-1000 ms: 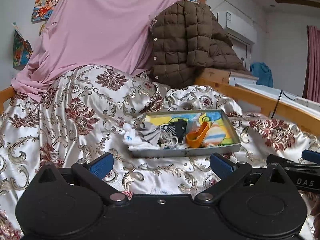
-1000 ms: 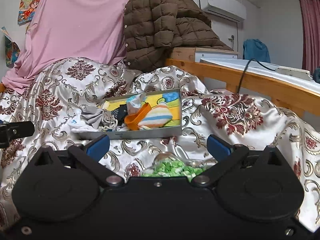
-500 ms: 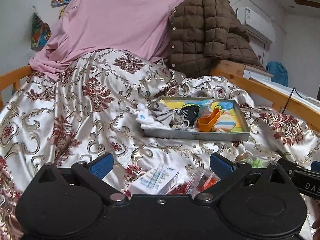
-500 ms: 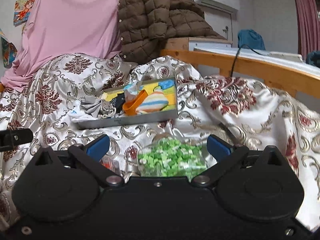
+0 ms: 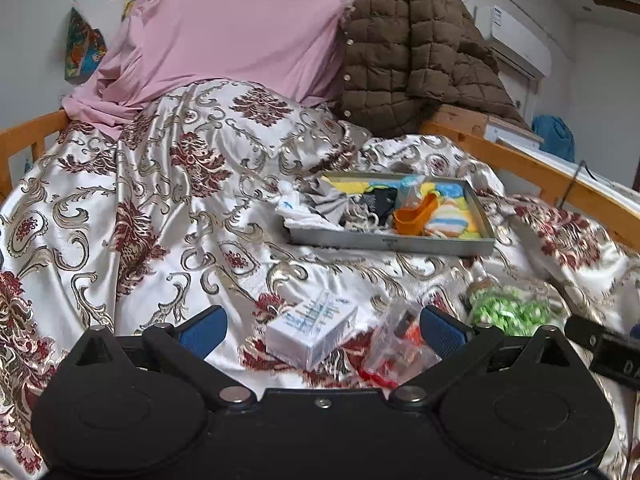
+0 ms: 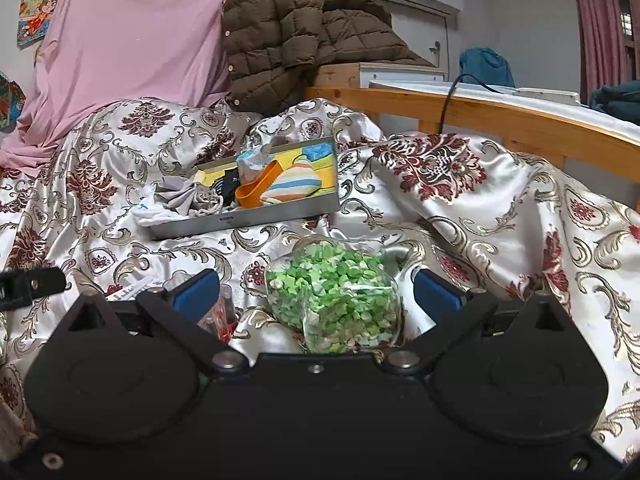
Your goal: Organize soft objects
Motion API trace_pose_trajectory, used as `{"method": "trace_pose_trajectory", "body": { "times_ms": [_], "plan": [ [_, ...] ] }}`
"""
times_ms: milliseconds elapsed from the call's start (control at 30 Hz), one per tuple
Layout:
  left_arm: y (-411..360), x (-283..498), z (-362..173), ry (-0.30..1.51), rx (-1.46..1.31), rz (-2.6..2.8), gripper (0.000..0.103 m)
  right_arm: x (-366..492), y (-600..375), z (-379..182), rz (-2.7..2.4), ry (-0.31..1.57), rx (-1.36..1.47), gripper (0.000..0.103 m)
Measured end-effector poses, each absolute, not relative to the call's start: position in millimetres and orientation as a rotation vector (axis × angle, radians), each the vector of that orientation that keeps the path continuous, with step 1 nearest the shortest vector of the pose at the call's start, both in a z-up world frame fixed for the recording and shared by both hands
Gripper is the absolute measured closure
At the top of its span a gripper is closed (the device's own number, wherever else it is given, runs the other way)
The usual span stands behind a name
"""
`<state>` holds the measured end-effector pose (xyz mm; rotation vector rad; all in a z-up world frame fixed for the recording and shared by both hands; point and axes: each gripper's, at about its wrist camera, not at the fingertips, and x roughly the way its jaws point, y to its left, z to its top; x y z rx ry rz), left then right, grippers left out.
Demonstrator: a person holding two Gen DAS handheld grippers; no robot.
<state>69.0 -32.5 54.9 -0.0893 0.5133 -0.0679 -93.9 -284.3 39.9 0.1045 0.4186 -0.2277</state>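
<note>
Draped across a wood-railed bed, patterned satin bedspread [image 5: 168, 200] under everything, pink sheet and brown quilted jacket [image 5: 416, 64] heaped behind. Seen from the left wrist: grey tray [image 5: 392, 242] further up the bed, already loaded with socks, a striped pouch [image 5: 450, 220] and an orange strap; nearer, a small white box [image 5: 310, 330] and a clear packet with red contents [image 5: 394, 346] lying between the blue pads of the left gripper [image 5: 323, 327]. Fingers spread wide, touching neither item, body held low and roughly level, pointed up the bed toward the tray. Part of the other tool showing at the right edge. Probably best to pick one target, centre on it, and close gently, since both the thin box and the crinkly packet look liable to skid on satin. Seen from the right wrist: bag of green pieces [image 6: 334, 296] sitting just ahead, between the pads of the right gripper [image 6: 316, 294], nearer the right one. Fingers wide apart here too, nothing pinched, tool low and slightly tilted, tray [image 6: 244, 220] well beyond. Likely wise to grip the bag's bulk rather than its loose film, then lift clear of the folds before carrying it trayward.
</note>
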Motion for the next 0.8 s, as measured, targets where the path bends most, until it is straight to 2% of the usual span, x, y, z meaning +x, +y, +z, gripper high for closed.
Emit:
{"method": "trace_pose_trajectory", "body": {
  "times_ms": [267,800],
  "plan": [
    [-38,54,40,0.529,0.021,-0.062,0.001,-115,-283,31,-0.244,0.456,0.118,0.001],
    [-29,46,27,0.584,0.051,-0.047,0.001,-109,-260,10,-0.205,0.533,0.034,0.001]
  ]
}}
